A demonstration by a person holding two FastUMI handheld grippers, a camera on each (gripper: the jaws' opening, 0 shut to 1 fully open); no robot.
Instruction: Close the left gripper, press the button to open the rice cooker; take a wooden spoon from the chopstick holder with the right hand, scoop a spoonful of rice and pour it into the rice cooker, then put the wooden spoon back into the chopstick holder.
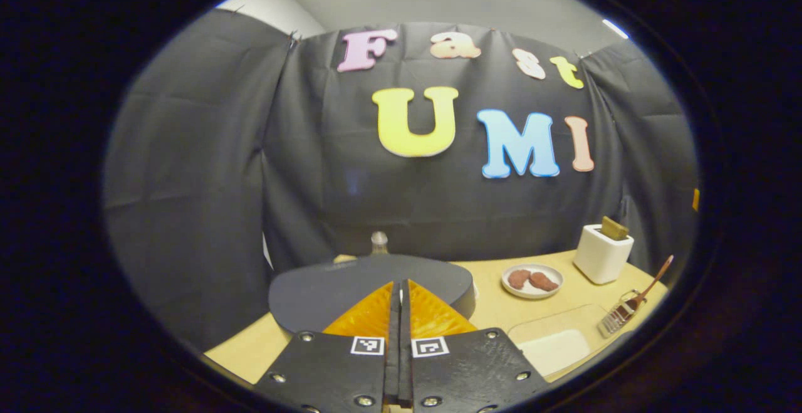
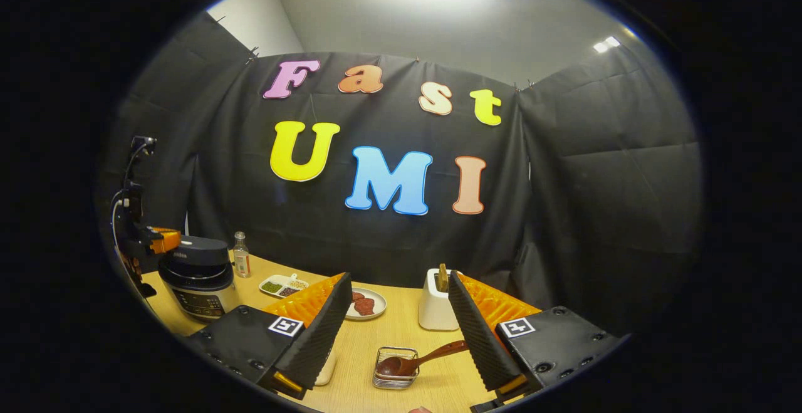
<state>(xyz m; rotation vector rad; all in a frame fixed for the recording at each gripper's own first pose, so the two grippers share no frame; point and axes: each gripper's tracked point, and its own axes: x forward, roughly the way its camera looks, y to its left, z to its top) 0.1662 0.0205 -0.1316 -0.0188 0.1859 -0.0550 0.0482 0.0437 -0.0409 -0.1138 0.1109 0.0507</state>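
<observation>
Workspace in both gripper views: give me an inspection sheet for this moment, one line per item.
Surface: light wooden table, level.
Job's things: rice cooker at the table's left, lid down; wooden spoon resting in the wire chopstick holder, handle leaning out; pale rice container near the front edge, contents not discernible.
Clutter: plate of reddish-brown food; white toaster holding a slice; small bottle; divided dish of condiments.
Grippers: left gripper shut, tips over the cooker lid; right gripper open, holding nothing, facing the spoon.
Cables: dark cable above the far gripper at left.
Surroundings: black cloth wall, ceiling lights.
</observation>
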